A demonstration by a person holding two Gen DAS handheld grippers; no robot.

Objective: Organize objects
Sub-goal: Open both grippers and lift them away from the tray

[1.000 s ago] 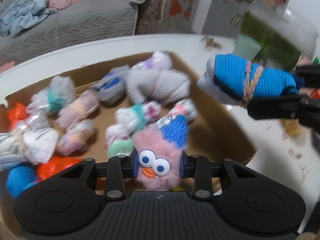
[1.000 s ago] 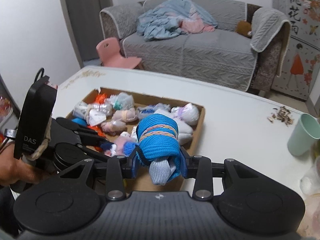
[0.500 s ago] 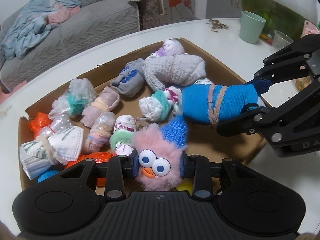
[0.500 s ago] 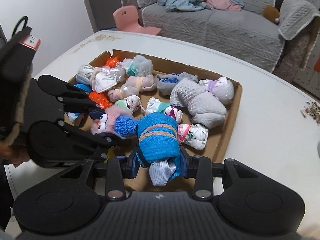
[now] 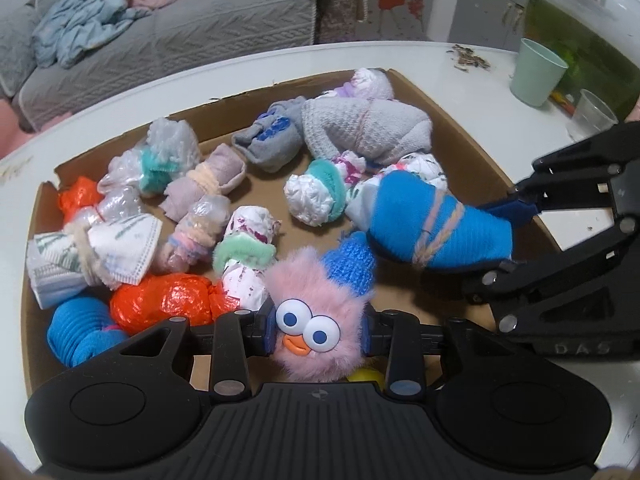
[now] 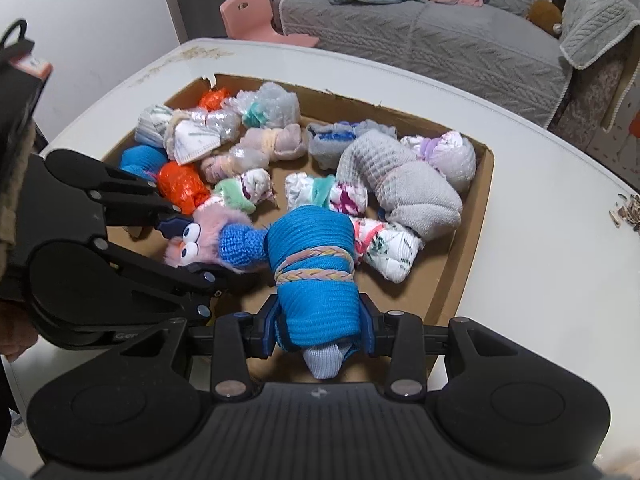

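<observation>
My left gripper (image 5: 318,330) is shut on a pink fluffy toy (image 5: 310,300) with big eyes, an orange beak and a blue knitted hat; it hangs over the near part of a shallow cardboard box (image 5: 472,128). My right gripper (image 6: 318,334) is shut on a blue rolled sock bundle (image 6: 314,276) tied with a braided band, just right of the pink fluffy toy (image 6: 208,236) and low over the box (image 6: 466,264). In the left wrist view the blue bundle (image 5: 432,224) and right gripper (image 5: 492,240) reach in from the right.
Several rolled socks and wrapped bundles fill the box, among them a grey sock roll (image 5: 360,128) and an orange bundle (image 5: 168,300). A green cup (image 5: 538,70), a clear cup (image 5: 592,114) and scattered seeds (image 5: 470,60) sit on the white table (image 6: 540,208). A grey sofa (image 6: 440,32) stands behind.
My right gripper has come down and in over the box with the blue bundle, ending close beside the pink toy. The left gripper has tilted a little but stayed in place.
</observation>
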